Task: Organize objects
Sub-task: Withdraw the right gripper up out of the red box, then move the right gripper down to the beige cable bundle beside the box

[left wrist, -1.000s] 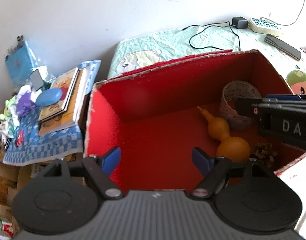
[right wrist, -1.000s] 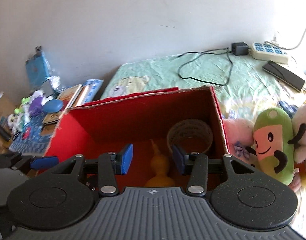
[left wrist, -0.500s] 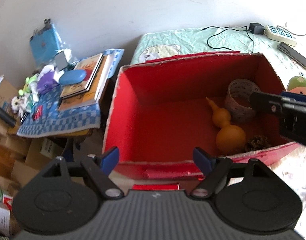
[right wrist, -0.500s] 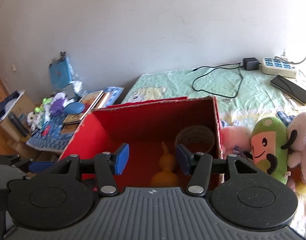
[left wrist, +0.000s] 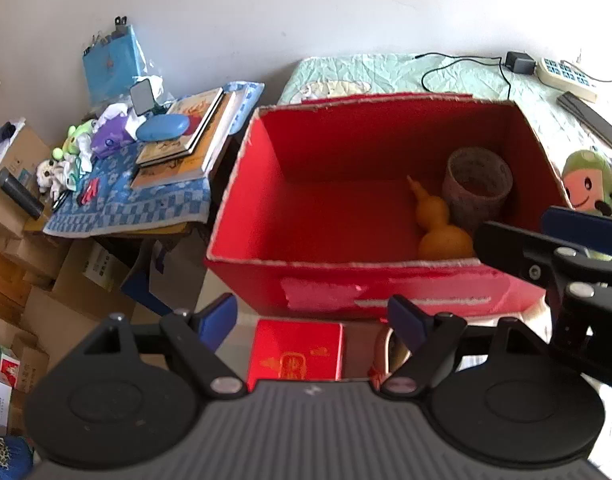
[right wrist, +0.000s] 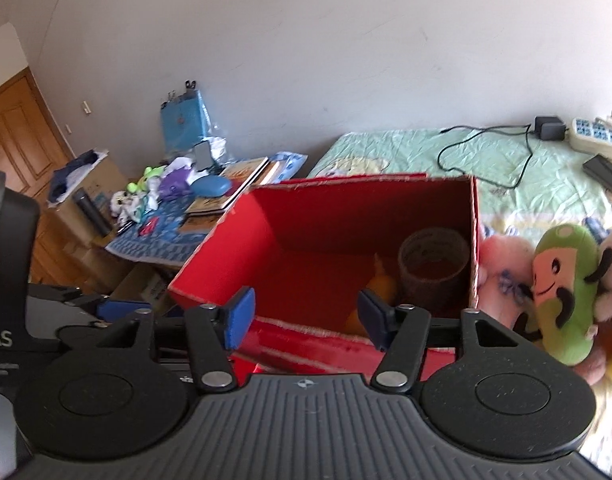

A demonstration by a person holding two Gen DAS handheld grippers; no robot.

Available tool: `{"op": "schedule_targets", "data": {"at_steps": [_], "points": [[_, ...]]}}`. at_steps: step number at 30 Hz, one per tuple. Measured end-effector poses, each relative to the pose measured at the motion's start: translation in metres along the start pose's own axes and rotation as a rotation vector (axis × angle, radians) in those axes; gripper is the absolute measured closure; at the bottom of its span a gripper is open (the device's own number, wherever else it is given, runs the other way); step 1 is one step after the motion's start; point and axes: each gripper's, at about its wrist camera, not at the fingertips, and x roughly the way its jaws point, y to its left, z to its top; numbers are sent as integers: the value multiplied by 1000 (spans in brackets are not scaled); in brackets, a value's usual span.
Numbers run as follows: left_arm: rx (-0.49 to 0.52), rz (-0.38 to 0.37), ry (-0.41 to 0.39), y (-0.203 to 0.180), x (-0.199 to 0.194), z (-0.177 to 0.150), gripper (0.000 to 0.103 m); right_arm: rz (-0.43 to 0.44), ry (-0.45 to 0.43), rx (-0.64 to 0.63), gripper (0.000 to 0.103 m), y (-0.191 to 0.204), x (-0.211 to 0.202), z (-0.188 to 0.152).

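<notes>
A red open box (left wrist: 266,168) (right wrist: 234,248) stands on the bed. Inside it at the right lie an orange gourd (left wrist: 437,224) (right wrist: 381,284) and a roll of tape (left wrist: 477,184) (right wrist: 431,268). My left gripper (left wrist: 311,322) hangs open in front of the box's near wall, with nothing between its fingers. Below it lie a small red packet (left wrist: 298,354) and a looped object (left wrist: 385,354). My right gripper (right wrist: 306,318) is open and empty, near the box's front edge; in the left wrist view it shows at the right (left wrist: 561,248).
Plush toys, one green (right wrist: 561,292) and one pink (right wrist: 501,272), lie right of the box. A black cable (right wrist: 489,148), power strip (right wrist: 597,136) and dark remote (left wrist: 589,120) rest on the bed behind. A cluttered side table with books (left wrist: 186,140) stands left, cardboard boxes (left wrist: 78,280) below.
Both grippers have pulled back and up from inside the box, so its front wall and the floor in front now show. The right gripper's fingers have spread wider.
</notes>
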Motion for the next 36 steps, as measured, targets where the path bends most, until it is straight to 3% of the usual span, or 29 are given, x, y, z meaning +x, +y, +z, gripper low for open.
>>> {"op": "schedule_targets", "data": {"at_steps": [24,36], "points": [[22,-23,149,-34,30,-47,18,48,197,140,53,-33,3,-54],[8,-119,169,-23,36,-72,18,102,319,234,53,-46,22,-78]]}}
